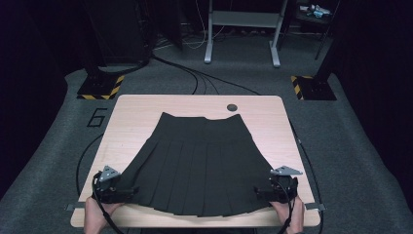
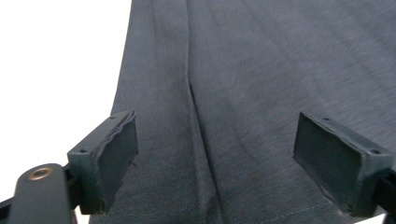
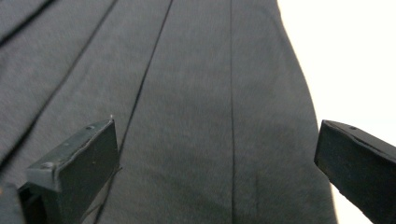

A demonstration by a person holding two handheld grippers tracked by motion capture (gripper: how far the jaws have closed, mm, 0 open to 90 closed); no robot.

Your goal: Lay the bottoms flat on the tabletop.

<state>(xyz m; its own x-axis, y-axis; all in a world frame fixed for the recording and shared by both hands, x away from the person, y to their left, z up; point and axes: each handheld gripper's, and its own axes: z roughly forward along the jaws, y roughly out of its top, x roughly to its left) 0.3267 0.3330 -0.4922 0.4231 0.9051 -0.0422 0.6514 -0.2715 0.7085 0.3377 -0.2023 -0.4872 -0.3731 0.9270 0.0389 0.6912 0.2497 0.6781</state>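
Dark carpet and a grey-legged frame ring the pale wooden table (image 1: 141, 105), and I work from its near edge outward. At 7 o'clock on the tabletop my left gripper (image 1: 127, 191) sits at the hem corner of the black pleated fabric skirt (image 1: 197, 161); at 5 o'clock my right gripper (image 1: 259, 192) sits at the opposite hem corner. Both are released: in the left gripper view (image 2: 215, 158) the pads stand wide apart with skirt cloth lying flat between and beneath them, unpinched, and in the right gripper view (image 3: 217, 172) it is the same, with the skirt's side edge running just inside the outer pad.

The skirt lies spread flat in the middle of the table, hem toward me at 6 o'clock, pleats fanning, waistband at 12 o'clock just short of the small round grommet hole (image 1: 232, 107).

I judge this as the let-go after smoothing the hem, or the pause ahead of a fold. The next move, I think, calls for closing on both hem corners evenly and carrying them toward the waistband together, so the pleats stay aligned rather than bunching.
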